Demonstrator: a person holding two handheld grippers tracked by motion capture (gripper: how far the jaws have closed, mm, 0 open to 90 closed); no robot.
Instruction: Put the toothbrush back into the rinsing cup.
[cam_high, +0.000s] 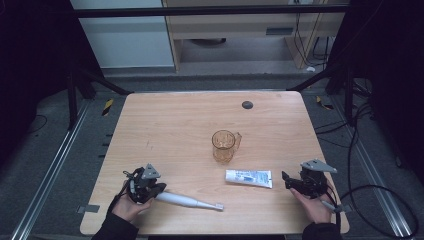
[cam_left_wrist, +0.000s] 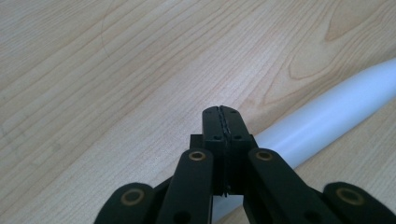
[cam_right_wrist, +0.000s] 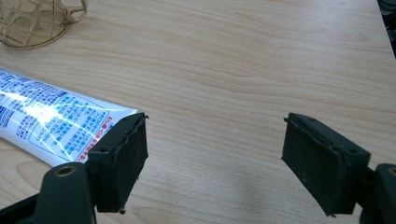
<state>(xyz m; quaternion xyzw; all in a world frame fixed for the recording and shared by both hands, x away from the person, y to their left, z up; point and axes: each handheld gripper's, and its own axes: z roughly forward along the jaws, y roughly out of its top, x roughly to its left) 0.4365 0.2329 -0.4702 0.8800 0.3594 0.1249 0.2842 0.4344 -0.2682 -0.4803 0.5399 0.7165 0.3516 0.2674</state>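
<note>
My left gripper (cam_high: 159, 189), jaws clenched empty, apparently rested on the toothbrush (cam_high: 187, 201) near the table's (cam_high: 175, 120) front edge; my right gripper (cam_high: 286, 179) gaped beside the toothpaste (cam_high: 248, 177).

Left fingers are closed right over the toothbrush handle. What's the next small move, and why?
Probably open the left gripper first. Its fingers are shut against each other with nothing between them, and the white toothbrush handle lies flat on the table beneath and beside them, so they likely cannot straddle it until they part.
</note>
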